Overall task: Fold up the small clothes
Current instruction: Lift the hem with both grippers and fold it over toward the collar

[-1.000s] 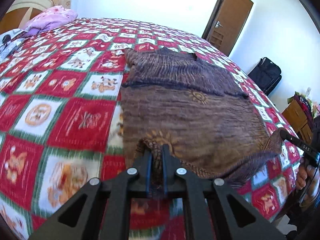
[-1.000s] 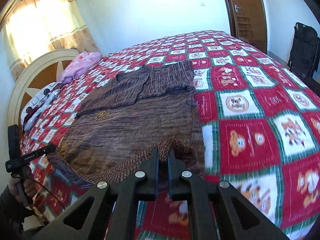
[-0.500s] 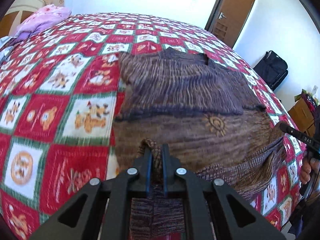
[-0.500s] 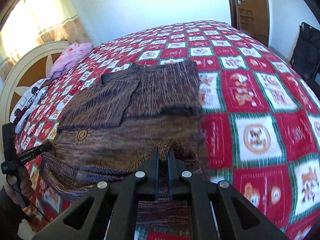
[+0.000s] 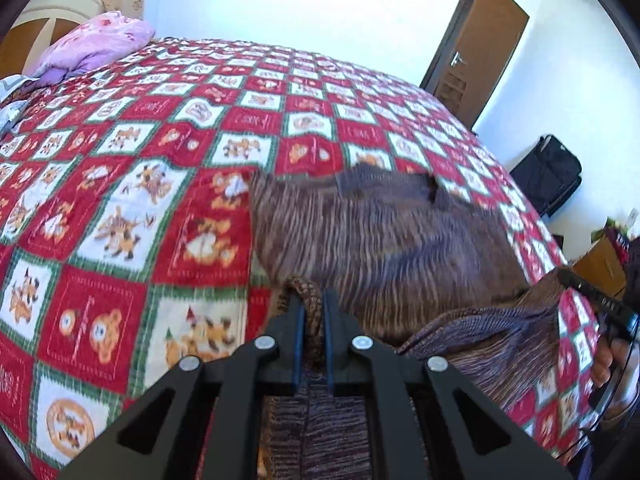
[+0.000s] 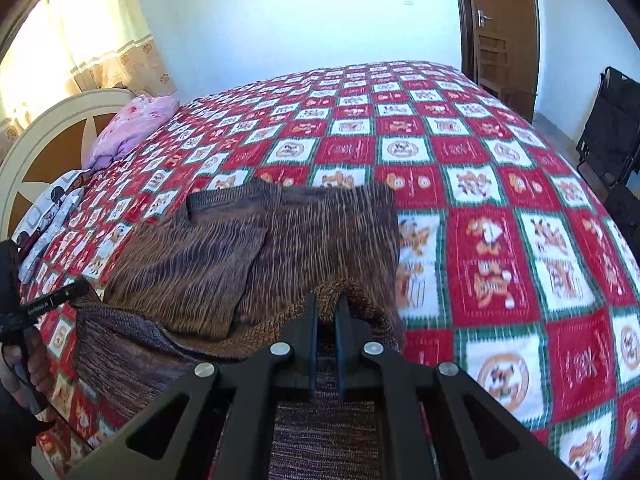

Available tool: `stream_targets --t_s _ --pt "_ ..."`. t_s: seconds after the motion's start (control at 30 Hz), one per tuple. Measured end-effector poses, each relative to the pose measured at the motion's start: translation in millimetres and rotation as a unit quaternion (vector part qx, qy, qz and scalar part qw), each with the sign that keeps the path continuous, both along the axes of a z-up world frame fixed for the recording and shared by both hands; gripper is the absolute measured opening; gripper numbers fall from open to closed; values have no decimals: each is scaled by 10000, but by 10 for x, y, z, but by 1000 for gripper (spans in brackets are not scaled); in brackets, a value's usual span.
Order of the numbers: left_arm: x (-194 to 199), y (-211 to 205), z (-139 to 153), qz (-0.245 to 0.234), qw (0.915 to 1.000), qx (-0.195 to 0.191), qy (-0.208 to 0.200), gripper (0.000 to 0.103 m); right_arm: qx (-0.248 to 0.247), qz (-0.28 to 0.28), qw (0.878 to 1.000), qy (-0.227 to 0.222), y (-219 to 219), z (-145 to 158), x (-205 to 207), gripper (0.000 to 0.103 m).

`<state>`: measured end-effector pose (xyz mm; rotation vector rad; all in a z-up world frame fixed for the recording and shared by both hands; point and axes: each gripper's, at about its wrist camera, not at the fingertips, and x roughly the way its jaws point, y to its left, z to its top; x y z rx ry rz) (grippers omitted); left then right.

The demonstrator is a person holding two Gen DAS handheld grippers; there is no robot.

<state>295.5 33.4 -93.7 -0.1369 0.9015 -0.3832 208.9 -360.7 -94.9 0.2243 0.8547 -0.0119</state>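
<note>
Left gripper (image 5: pixel 311 308) is clamping the ribbed hem of the brown knit sweater (image 5: pixel 380 240); the hem is bunching up between the two closed fingers, and loose fabric is hanging below them toward the camera. Right gripper (image 6: pixel 326 312) is likewise pinching the hem at the sweater's (image 6: pixel 280 240) other lower corner, with its fingers (image 6: pixel 313 320) pressing on the knit and a flap of it draping beneath.

The sweater is lying flat on the red, white and green checked bedspread (image 5: pixel 120 200), with its far edge resting on the quilt. The held hem is being carried above the body of the garment, so a doubled layer is sagging between the two grippers. In the right wrist view one sleeve is lying folded across the sweater's front. Motion blur is softening the knit texture in both views.

In the left wrist view the right gripper's (image 5: pixel 592 296) black tip and the hand (image 5: pixel 612 360) holding it are showing at the right edge. In the right wrist view the left gripper's (image 6: pixel 52 300) tip and its hand (image 6: pixel 32 364) are showing at the left edge.

A pink pillow (image 6: pixel 136 124) is sitting near the cream headboard (image 6: pixel 48 128). A brown door (image 5: pixel 476 40) is standing behind the bed, and a black bag (image 5: pixel 548 172) is leaning against the wall.
</note>
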Motion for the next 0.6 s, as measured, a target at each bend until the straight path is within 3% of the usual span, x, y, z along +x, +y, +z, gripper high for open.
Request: stream_targets --t_s 0.33,0.6 --pt "412 -80 282 110 9995 -72 -283 9 16 -163 9998 -128 -152 92 361 6" --pt "870 -84 240 331 9990 -108 -277 9 6 -237 9996 -179 -284 150 793 6"
